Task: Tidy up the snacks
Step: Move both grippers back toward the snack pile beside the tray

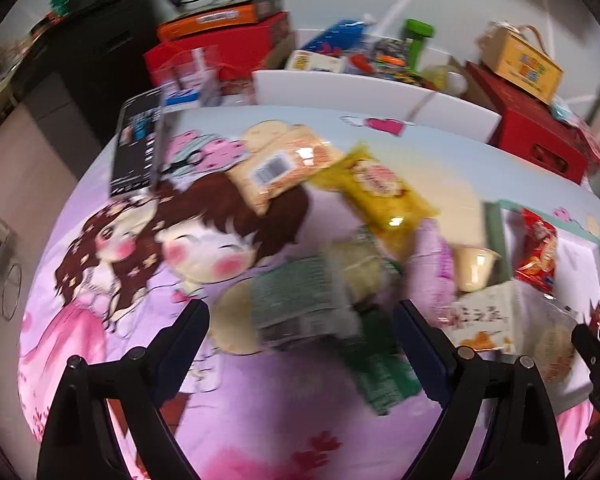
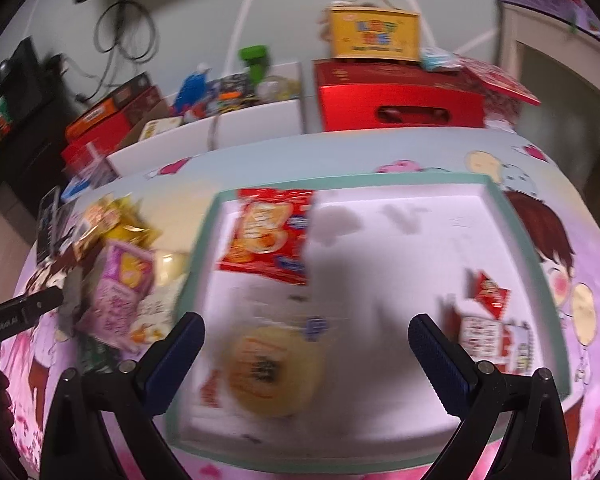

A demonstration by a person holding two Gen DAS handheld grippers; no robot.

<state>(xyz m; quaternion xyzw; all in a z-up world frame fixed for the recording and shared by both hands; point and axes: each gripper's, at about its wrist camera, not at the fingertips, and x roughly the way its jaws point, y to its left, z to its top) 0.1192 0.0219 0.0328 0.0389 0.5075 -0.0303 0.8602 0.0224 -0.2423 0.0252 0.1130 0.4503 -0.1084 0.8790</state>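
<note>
The left gripper (image 1: 300,340) hangs spread and empty right over the green packet (image 1: 300,304), whose long axis crosses the gap, while the right gripper (image 2: 306,344), likewise spread, hovers over the tray (image 2: 516,216).

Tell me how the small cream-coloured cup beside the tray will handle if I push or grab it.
The cream cup looks like a thin plastic pudding-type pot lying tilted against the purple pack, so a push would probably roll or spin it. Its tapered wall may slip out of a light pinch, and a hard squeeze could dent it. It sits outside the tray, wedged among packets; expect neighbours to shift.
</note>
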